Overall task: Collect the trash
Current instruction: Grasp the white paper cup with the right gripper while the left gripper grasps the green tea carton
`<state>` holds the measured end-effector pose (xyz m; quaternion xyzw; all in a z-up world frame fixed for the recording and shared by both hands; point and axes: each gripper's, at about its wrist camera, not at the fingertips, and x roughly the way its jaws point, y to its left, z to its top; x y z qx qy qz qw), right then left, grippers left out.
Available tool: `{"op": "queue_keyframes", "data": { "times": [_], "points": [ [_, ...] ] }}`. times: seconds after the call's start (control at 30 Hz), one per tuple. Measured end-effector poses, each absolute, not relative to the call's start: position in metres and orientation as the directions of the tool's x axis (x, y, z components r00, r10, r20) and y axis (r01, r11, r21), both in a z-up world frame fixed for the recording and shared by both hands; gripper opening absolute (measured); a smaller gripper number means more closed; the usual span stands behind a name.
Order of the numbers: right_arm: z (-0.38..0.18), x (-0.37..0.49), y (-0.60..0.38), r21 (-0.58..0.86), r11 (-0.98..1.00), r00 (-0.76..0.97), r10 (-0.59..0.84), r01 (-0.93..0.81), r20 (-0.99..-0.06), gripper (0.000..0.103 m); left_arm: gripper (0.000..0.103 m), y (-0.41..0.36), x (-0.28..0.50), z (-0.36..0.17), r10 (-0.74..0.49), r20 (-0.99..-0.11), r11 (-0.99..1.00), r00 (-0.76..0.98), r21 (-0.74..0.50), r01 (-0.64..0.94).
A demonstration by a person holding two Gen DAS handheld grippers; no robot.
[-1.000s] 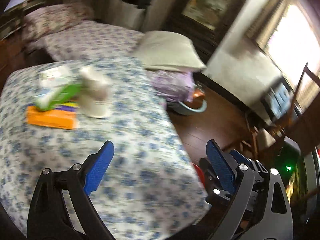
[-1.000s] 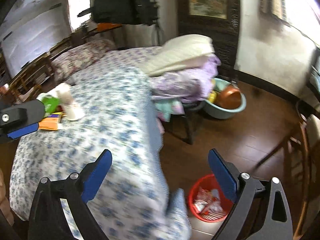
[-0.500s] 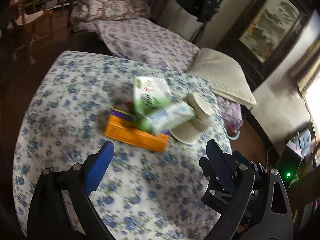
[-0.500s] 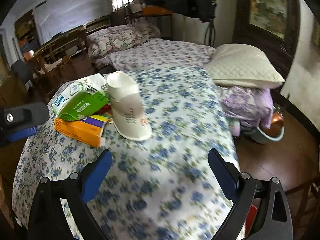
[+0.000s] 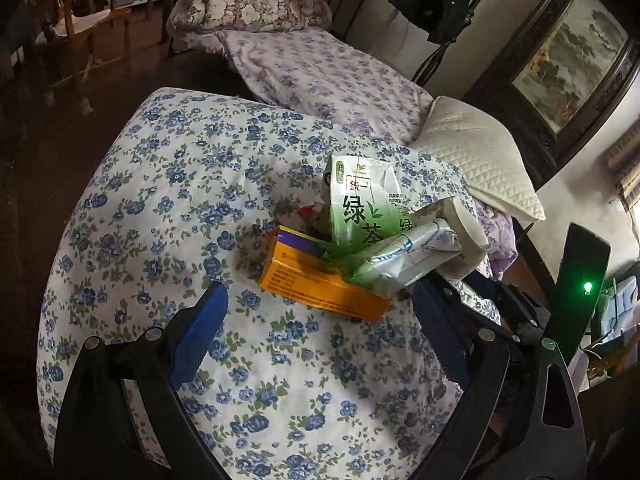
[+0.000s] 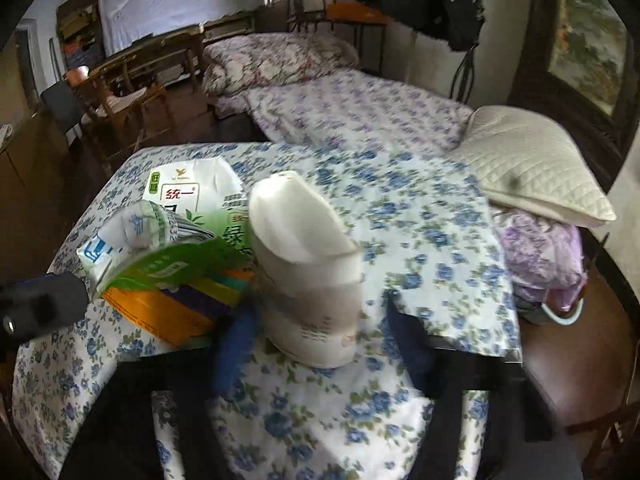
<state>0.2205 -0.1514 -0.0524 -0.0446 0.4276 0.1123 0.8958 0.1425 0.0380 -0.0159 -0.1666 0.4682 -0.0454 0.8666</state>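
left gripper: lower frame, jaws spread wide, tilted downward | right gripper: lower centre, jaws closing, blurred

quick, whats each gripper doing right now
left gripper: open, holding nothing, short of the orange box
right gripper: jaws closing around the white paper cup, not yet gripping

Blurred fingers, half-hidden trash

The right gripper fingers are smeared by motion, closing beside the paper cup; contact is unclear. The orange box lies partly hidden under cartons.
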Motion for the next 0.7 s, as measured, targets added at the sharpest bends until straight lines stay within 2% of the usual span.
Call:
{"op": "queue_keyframes", "data": {
  "times": [0.23, 0.47, 0.7],
  "points": [
    [-0.039, 0.188, -0.167, 0.058, 0.972, 0.652, 0.197, -0.228, -0.733, 0.045, 0.09, 0.041, 0.146, -0.019, -0.211, -0.8, 0.947, 0.561, -0.308, -0.084],
    [-0.038, 0.133, -0.21, 0.116, 0.985, 0.695, 0.173, -0.129, -0.698, 0.046, 0.09, 0.034, 0.143, -0.024, -0.197, -0.813, 0.957, 0.547, -0.28, -0.071],
    [-0.059, 0.114, -0.226, 0.156, 0.982, 0.675, 0.186, -0.105, -0.714, 0.046, 0.09, 0.018, 0.141, -0.018, -0.182, -0.79, 0.964, 0.586, -0.259, -0.05]
  ]
}}
